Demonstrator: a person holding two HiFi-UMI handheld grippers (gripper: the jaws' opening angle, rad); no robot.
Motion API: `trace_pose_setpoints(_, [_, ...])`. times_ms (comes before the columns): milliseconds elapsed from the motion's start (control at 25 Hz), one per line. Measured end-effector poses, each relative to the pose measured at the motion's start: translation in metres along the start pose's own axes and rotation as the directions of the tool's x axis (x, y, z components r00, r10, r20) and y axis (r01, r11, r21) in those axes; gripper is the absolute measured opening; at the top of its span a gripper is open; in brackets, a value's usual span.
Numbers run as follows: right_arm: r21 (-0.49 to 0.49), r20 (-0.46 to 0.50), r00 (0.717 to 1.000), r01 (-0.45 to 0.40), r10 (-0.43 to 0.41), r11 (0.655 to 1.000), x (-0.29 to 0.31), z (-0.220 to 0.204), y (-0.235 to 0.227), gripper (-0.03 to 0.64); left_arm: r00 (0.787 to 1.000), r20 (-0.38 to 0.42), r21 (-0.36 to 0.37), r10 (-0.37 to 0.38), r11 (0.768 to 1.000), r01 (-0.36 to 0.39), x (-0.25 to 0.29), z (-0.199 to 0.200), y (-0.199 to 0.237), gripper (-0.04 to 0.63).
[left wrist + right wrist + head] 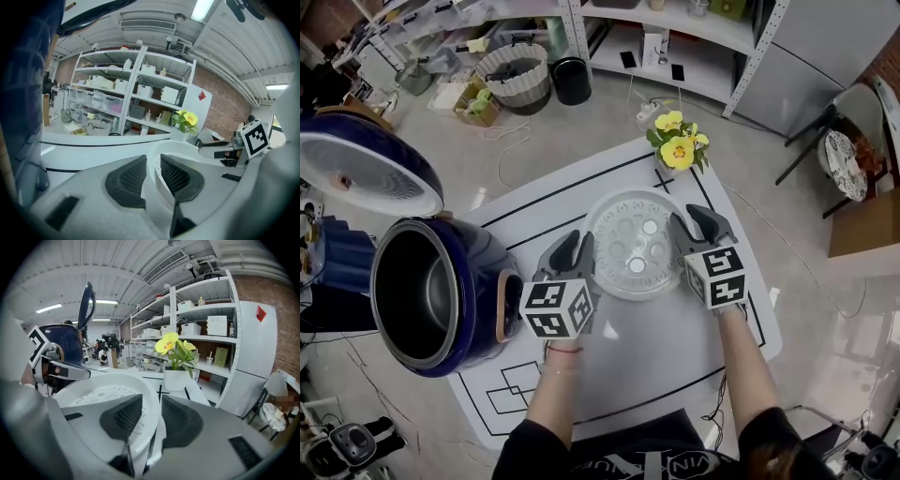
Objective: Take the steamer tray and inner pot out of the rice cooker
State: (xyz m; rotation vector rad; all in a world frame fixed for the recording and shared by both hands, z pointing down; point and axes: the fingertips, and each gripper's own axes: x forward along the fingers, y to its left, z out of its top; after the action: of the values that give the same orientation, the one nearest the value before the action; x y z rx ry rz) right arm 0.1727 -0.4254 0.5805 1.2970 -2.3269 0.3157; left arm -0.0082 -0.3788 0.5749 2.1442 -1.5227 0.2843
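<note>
Steamer tray (633,246) sits on the white surface (656,366), between the open rice cooker (473,281) and a potted flower (678,150). Your left gripper (577,246) clamps 1 side of its rim. Your right gripper (694,223) straddles the opposite side, pads slack. Step 1 of 2 looks nearly done. Next, likely: free both grippers, then reach for the inner pot (417,295), seated in the cooker.

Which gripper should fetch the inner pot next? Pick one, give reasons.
Likely left. The left gripper holds the steamer tray on the side next to the open rice cooker, where the inner pot sits; the right gripper is across the tray.
</note>
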Motion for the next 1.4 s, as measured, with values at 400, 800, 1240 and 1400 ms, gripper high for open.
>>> trace_pose_setpoints(400, [-0.007,0.100,0.994,-0.035,0.035,0.999,-0.039,0.042,0.021,0.123,0.995,0.103,0.014,-0.008,1.000,0.007,-0.037,0.030,-0.013,0.069])
trace_pose_setpoints(800, [-0.021,0.229,0.961,-0.155,0.156,0.988,-0.082,0.106,0.075,0.123,0.974,0.226,0.071,-0.032,0.997,0.016,-0.095,0.078,-0.041,0.071])
trace_pose_setpoints(1240, [-0.088,0.300,0.902,-0.298,0.310,0.951,-0.106,0.159,0.150,0.123,0.938,0.345,0.058,-0.021,0.998,0.001,-0.176,0.109,-0.045,0.071])
trace_pose_setpoints(1400, [-0.129,0.315,0.874,-0.345,0.369,0.930,-0.108,0.178,0.181,0.123,0.923,0.384,0.048,0.016,0.998,-0.037,-0.211,0.119,-0.035,0.071])
